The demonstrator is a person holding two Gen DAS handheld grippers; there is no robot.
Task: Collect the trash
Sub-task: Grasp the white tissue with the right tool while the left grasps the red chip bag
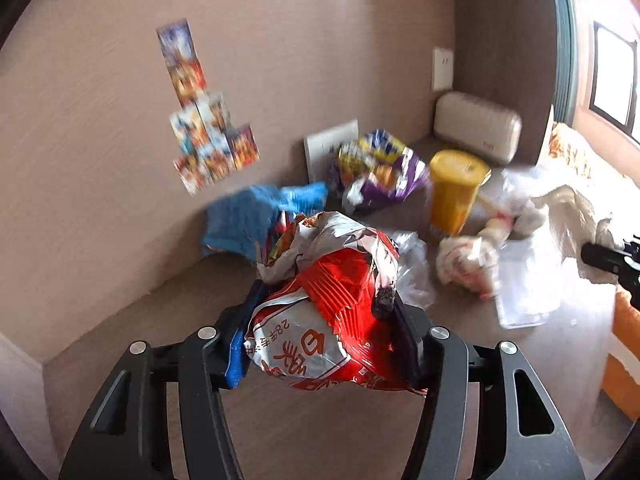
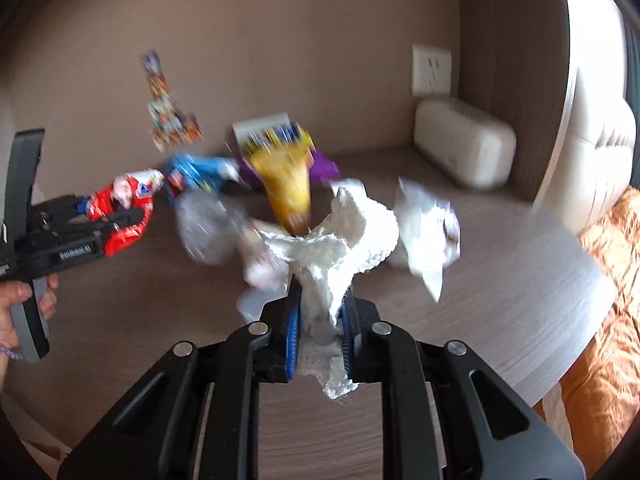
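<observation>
My left gripper (image 1: 320, 312) is shut on a crumpled red and white snack wrapper (image 1: 320, 320), held above the wooden table (image 1: 160, 320). The right wrist view shows that same left gripper (image 2: 132, 208) at the left with the red wrapper (image 2: 124, 208) in it, a hand below it. My right gripper (image 2: 320, 316) is shut on a white paper towel (image 2: 336, 248), which fans out above the fingers. More trash lies behind: a blue wrapper (image 1: 256, 216), a purple and yellow bag (image 1: 380, 168), a yellow cup (image 1: 456, 192), clear plastic (image 1: 520, 280) and white wrappers (image 2: 428, 232).
A beige case (image 1: 476, 128) stands against the back wall under a wall socket (image 2: 432, 70). Colourful stickers (image 1: 208, 120) are stuck on the wall. An orange cushion (image 2: 608, 320) lies beyond the table's right edge. A window (image 1: 612, 76) is at the far right.
</observation>
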